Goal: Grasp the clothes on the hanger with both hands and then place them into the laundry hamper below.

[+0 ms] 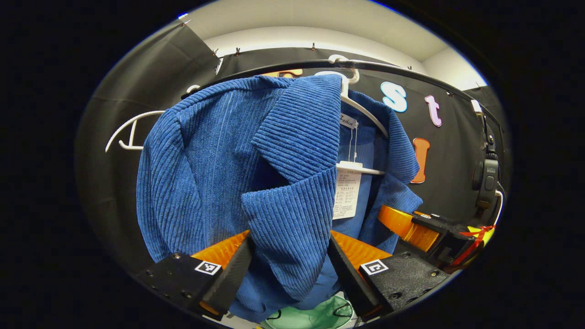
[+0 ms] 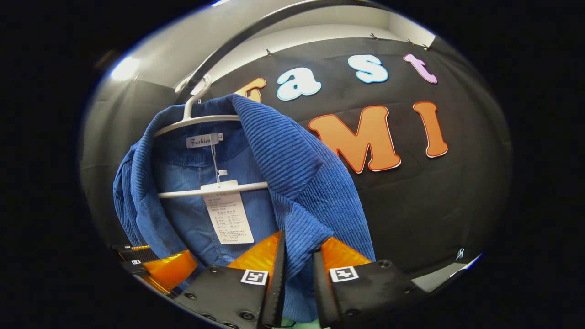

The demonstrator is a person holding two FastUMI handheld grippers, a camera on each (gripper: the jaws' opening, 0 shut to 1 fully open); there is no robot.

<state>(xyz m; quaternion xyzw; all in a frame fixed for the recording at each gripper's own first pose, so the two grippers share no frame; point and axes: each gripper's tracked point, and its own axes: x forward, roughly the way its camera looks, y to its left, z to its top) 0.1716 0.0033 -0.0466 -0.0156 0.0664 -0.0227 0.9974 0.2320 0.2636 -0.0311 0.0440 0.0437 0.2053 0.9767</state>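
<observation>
Jacket gripped at both front edges, not yet off the hanger; the drop into the hamper is left to do.

Left gripper view: the left gripper (image 1: 289, 262) points up at the blue corduroy jacket (image 1: 215, 169), its jaws a moderate gap apart with the lapel's lower fold hanging between them and both fingers seeming to touch the cloth; the jacket hangs on the white hanger (image 1: 361, 112) hooked over the black rail (image 1: 411, 73) above and ahead; a pale green hamper (image 1: 315, 315) shows just below the fingers. Right gripper view: the right gripper (image 2: 299, 274) tilts upward, jaws nearly closed and pinching the jacket's other front edge; the collar and paper tag (image 2: 228, 217) lie ahead to the left; the other gripper sits low at far left.
</observation>
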